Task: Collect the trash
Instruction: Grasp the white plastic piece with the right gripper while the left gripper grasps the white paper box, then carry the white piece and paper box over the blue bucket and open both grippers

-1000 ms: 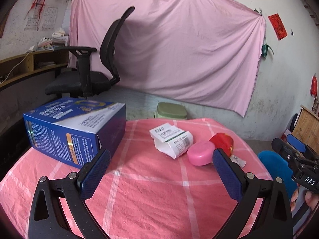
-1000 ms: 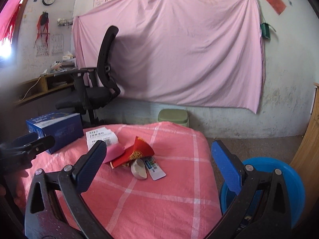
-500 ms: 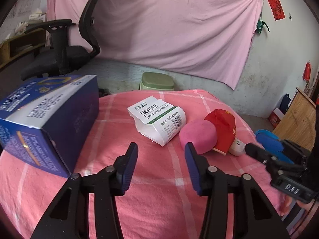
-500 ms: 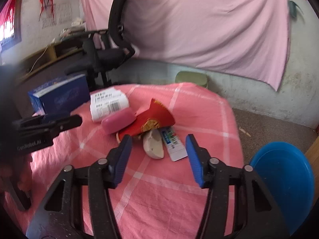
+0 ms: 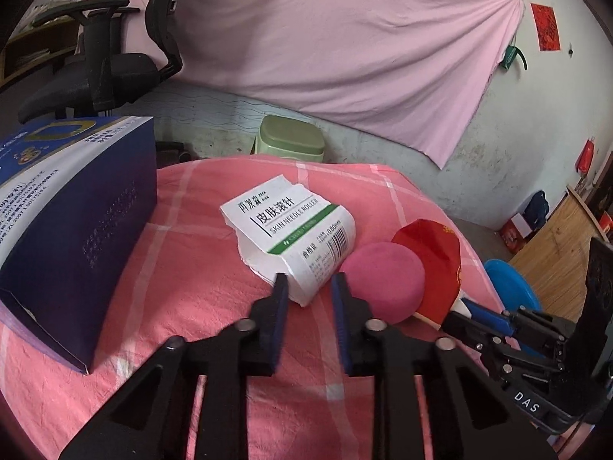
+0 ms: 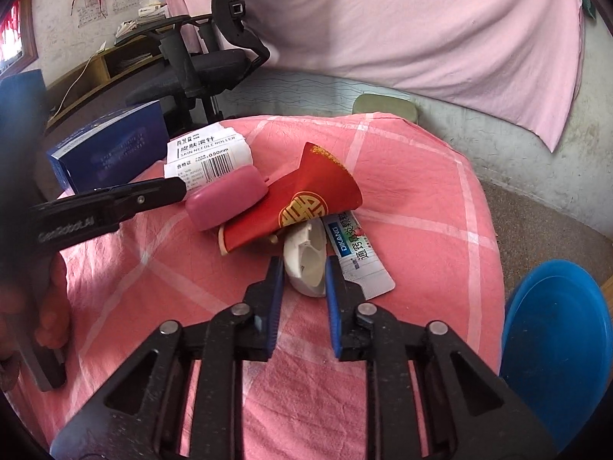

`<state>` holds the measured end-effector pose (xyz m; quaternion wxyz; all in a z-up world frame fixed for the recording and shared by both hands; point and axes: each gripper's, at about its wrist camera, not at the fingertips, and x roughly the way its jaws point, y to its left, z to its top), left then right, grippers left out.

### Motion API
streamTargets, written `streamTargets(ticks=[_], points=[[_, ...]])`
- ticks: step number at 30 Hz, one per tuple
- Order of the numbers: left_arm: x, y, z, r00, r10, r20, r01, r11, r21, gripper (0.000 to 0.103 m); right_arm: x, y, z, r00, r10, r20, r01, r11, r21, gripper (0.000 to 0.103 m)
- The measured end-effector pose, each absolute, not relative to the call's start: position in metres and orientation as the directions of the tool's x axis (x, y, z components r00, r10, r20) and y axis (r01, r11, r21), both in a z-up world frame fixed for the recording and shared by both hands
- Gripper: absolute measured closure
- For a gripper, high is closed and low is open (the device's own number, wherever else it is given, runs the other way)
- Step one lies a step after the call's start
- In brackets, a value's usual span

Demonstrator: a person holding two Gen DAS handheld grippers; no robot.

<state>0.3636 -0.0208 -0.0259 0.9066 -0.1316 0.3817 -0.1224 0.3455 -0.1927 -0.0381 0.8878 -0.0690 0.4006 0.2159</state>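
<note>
Trash lies on a pink checked tablecloth (image 5: 191, 291): a crumpled white "skin needle roller" carton (image 5: 295, 230), a pink oval case (image 5: 383, 281), a red envelope (image 6: 302, 199), a white plastic cap (image 6: 306, 260) and a flat sachet (image 6: 360, 260). My left gripper (image 5: 306, 281) is narrowly open, its fingertips on either side of the carton's near corner. My right gripper (image 6: 304, 268) is narrowly open, its fingertips around the near end of the white cap. Neither holds anything clear of the table.
A big blue box (image 5: 72, 222) stands on the table's left. A blue bin (image 6: 559, 349) sits on the floor at the right. A black office chair (image 5: 115, 61) and a green stool (image 5: 291, 142) stand behind the table.
Both grippers moved forward and down toward the trash and their jaws narrowed from wide open; the left now flanks the carton's corner, the right the white cap.
</note>
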Motion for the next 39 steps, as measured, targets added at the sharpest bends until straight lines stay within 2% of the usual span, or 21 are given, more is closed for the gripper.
streamTargets(ticks=[6,10,21,30,39], points=[[0.364,-0.012,-0.022,0.684,-0.353,-0.638,0.112,0.915,-0.387,0.102,0.342,-0.191,-0.036,0.590,0.341,-0.732,-0.451,0.891,0.051,0.072],[0.360,-0.012,-0.017,0.686,-0.356,-0.635,0.112,0.914,-0.391,0.103,0.336,-0.191,-0.033,0.594,0.352,-0.724,-0.462,0.885,0.051,0.072],[0.300,-0.024,-0.007,0.756,-0.283,-0.590,0.119,0.946,-0.301,0.103,0.309,-0.204,-0.024,0.607,0.399,-0.688,-0.484,0.872,0.079,0.072],[0.245,-0.063,0.020,0.855,-0.224,-0.468,0.177,0.974,-0.142,0.103,0.270,-0.225,0.004,0.717,0.461,-0.524,-0.483,0.870,0.105,0.072],[0.212,-0.112,0.058,0.919,-0.252,-0.303,0.255,0.967,-0.030,0.103,0.220,-0.262,0.046,0.873,0.434,-0.225,-0.434,0.900,0.052,0.072]])
